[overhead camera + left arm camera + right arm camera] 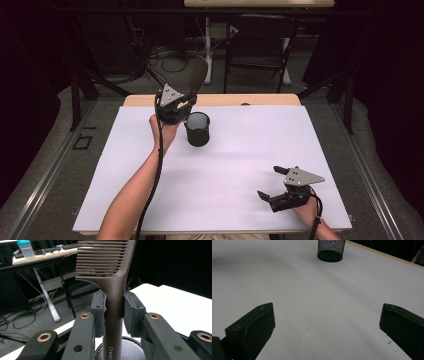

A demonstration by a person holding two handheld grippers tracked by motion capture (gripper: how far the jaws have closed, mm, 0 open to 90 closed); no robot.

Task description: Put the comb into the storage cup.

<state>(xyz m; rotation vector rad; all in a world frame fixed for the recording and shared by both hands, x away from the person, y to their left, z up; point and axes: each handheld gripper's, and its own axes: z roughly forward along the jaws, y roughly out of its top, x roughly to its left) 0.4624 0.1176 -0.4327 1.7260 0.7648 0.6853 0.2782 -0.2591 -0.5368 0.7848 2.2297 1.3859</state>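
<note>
Holding a dark brown comb (113,287) upright by its handle, the left hand-held gripper (175,106) sits at the far left part of the tabletop (240,165), its two black pads (98,308) pressed against either side of the handle just below the toothed head. In the left gripper view the handle runs straight down toward the open mouth of a black mesh cup (130,350), whose rim shows directly beneath the pinched section, so the comb's lower end appears to be at or just inside the opening; whether it already touches the bottom cannot be told. From the high view the mesh cup (198,129) stands upright on the white surface, just beside that gripper and the person's left hand (164,134). The right hand-held gripper (280,182) rests low near the front right corner, well apart from the cup, its jaws spread wide with nothing between them; its own view looks across bare white tabletop toward the cup (331,250) in the distance. Judging by this, the pick-up is done and the comb is aligned over the container; what seems left is lowering it fully in, letting the pads part, and drawing the left arm clear without tipping the light cup.
</note>
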